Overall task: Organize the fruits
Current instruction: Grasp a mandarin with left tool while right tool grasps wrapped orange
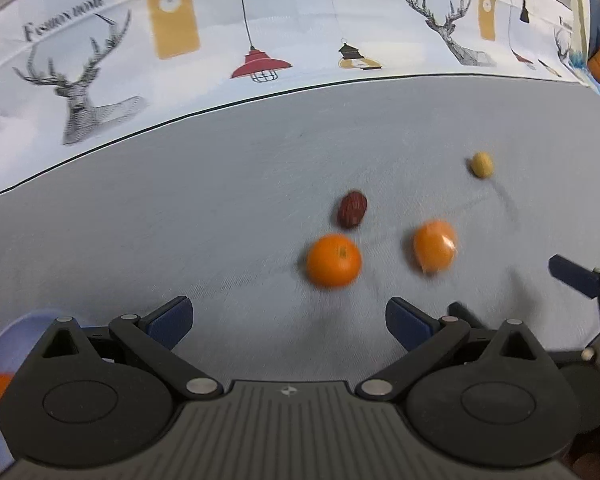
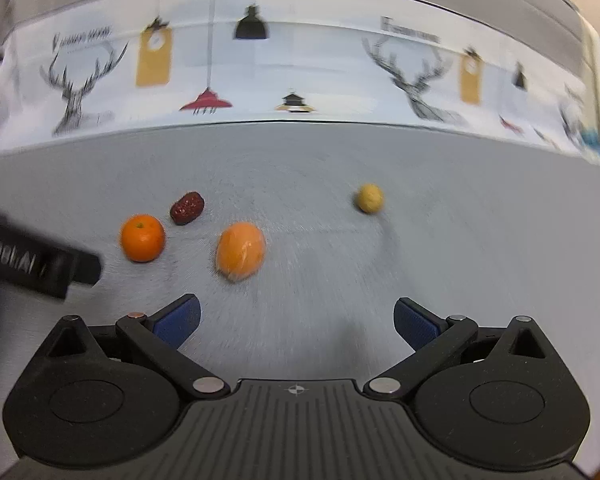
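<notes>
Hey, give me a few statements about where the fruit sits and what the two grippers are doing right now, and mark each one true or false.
1. Both the left gripper and the right gripper are open and hold nothing. True.
2. The red date lies inside the bowl. False: it lies on the grey cloth, beside the round orange.
3. Two orange fruits lie on the cloth. True: the round orange and the wrapped orange.
4. The small yellow fruit touches the wrapped orange. False: it lies apart, farther back.
</notes>
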Action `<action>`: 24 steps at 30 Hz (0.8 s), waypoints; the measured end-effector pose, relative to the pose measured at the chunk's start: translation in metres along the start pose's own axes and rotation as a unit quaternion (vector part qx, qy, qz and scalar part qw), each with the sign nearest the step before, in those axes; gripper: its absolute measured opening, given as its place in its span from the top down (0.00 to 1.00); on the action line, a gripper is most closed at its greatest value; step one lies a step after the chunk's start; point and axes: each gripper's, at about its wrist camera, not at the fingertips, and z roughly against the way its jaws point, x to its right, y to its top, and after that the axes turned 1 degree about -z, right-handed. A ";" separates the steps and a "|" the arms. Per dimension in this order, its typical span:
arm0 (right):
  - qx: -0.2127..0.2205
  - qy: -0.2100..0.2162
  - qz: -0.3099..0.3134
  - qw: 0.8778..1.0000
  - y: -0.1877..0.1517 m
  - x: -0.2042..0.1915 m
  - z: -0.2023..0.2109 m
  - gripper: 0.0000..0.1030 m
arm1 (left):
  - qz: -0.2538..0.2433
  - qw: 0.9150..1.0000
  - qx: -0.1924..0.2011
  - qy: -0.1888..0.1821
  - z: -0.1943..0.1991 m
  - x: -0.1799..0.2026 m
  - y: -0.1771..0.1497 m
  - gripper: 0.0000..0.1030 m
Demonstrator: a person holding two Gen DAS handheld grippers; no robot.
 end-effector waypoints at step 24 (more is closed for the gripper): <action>0.005 0.106 -0.046 0.993 0.004 0.021 0.070 0.66 | 0.037 0.996 -0.062 -0.047 0.031 -0.029 -0.018 0.62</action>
